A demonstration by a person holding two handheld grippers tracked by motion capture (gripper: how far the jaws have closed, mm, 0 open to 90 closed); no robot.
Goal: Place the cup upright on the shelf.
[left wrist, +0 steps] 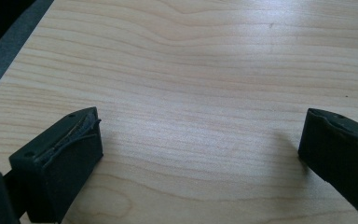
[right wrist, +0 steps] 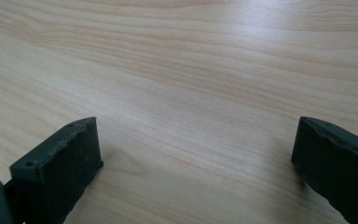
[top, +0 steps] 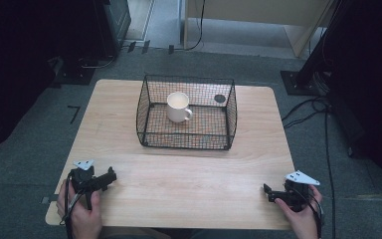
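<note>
Table [top: 179, 174] of pale wood occupies the centre of the high view, standing on grey carpet. A black wire basket [top: 186, 142] sits on its far half, upper centre of the frame, and a white mug [top: 178, 107] stands upright inside it, toward the basket's back, handle to frame right. A small dark round object [top: 220, 98] lies near the basket's rear right corner; whether it is inside the mesh or behind it cannot be told.

At lower left of the high view, the left gripper [top: 110, 178] is held in the person's left hand [top: 82, 214], low over the table's near left corner. At lower right, the right gripper [top: 267, 192] is held in the right hand [top: 303, 219] near the near right edge. Both are well apart from the basket. Jaw spacing is too small to read here.

The left gripper view supplies that detail: the left gripper [left wrist: 200, 135] has its jaws spread wide, with bare wood grain between them and a strip of grey carpet at upper left. The right gripper view shows the right gripper [right wrist: 196, 140] likewise spread wide over bare wood, nothing between the jaws, with the table edge at the frame's right margin.
</note>
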